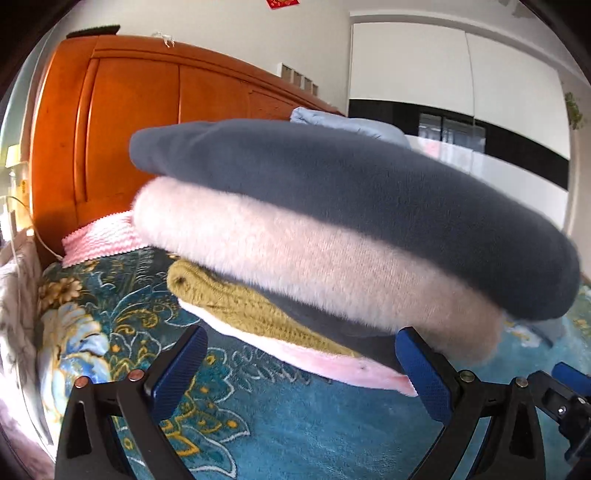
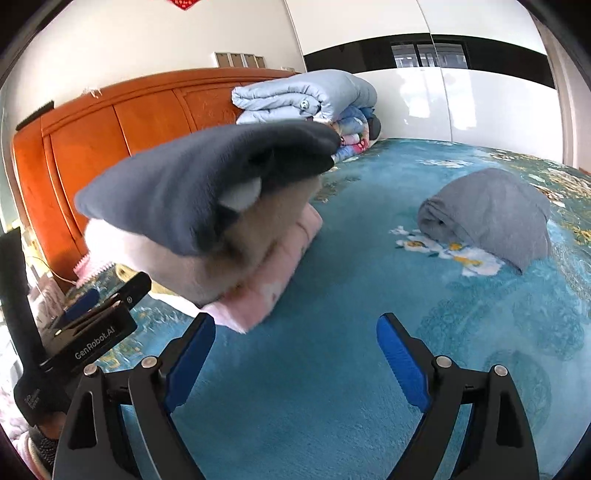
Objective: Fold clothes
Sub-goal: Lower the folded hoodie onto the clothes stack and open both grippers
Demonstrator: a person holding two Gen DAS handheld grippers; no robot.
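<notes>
An orange wooden headboard (image 2: 110, 122) is standing behind a teal floral bedspread (image 2: 351, 369). A pale blue folded quilt (image 2: 306, 94) is lying atop patterned bedding by a white glossy wardrobe (image 2: 461, 99). A red paper decoration (image 1: 282, 3) is hanging on the wall.

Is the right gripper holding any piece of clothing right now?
No, the right gripper is open over the bare blue bedspread, beside the folded pile.

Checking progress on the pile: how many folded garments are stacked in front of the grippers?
5 visible: dark blue fleece on top, cream fluffy one, dark piece, olive knit, pink one at bottom. More may be hidden.
</notes>
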